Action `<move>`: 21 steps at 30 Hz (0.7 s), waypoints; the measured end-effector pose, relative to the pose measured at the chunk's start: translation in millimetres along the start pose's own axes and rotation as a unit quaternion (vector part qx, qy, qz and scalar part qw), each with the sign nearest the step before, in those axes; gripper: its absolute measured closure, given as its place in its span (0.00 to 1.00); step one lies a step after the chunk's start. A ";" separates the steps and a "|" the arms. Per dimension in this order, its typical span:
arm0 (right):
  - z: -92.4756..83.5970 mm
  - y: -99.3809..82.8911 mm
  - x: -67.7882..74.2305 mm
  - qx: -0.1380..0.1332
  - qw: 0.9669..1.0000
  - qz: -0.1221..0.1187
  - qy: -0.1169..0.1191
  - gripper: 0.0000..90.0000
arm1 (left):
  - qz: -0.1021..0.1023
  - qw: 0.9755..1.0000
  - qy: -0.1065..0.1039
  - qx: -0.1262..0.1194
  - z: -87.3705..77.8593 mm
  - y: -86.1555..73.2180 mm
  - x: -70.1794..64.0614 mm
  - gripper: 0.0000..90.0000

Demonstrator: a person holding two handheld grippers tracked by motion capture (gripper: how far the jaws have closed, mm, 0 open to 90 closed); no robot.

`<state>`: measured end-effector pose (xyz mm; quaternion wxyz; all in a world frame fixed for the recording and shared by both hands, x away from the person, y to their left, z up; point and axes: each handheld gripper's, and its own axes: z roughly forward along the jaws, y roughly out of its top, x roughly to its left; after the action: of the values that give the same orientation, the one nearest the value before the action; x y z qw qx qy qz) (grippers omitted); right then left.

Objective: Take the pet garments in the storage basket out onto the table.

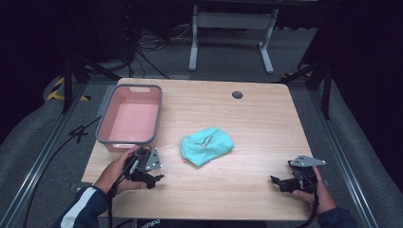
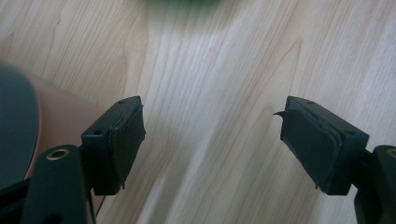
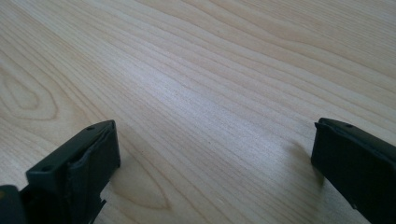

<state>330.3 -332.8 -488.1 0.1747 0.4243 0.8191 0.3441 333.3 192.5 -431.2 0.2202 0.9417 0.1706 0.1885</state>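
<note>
A crumpled teal cloth [image 1: 206,146] lies near the middle of the wooden table [image 1: 247,114]. A pink bin with a grey rim [image 1: 129,114] stands at the table's left side, with nothing inside it. My left gripper [image 1: 156,177] sits low over the table just in front of the bin, left of the cloth. In the left gripper view its jaws [image 2: 212,140] stand wide apart over bare wood, with a blurred sliver of the cloth [image 2: 184,3] at the top edge. My right gripper [image 1: 279,182] rests near the front right, open [image 3: 212,163], nothing between its pads.
The bin's corner [image 2: 28,126] shows at the left of the left gripper view, close to the jaw. A dark round grommet [image 1: 237,94] sits in the table's far side. A white desk frame [image 1: 231,28] stands on the floor beyond the table.
</note>
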 end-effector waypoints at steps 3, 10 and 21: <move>0.0 0.0 0.0 0.000 1.000 0.000 0.000 0.02 | -0.012 1.000 0.010 0.004 -3.1 -10.6 1.1 0.24; 0.0 0.0 0.0 0.000 1.000 0.000 0.000 0.02 | -0.038 0.999 0.019 0.004 -9.8 -38.4 2.7 0.24; 0.2 0.1 0.2 0.000 1.000 0.001 0.000 0.02 | -0.092 0.996 0.016 -0.008 -16.6 -77.2 3.7 0.24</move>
<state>330.3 -332.6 -488.2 0.1744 0.4254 0.8185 0.3444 311.0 265.1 -453.3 0.2417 0.9171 0.2581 0.1841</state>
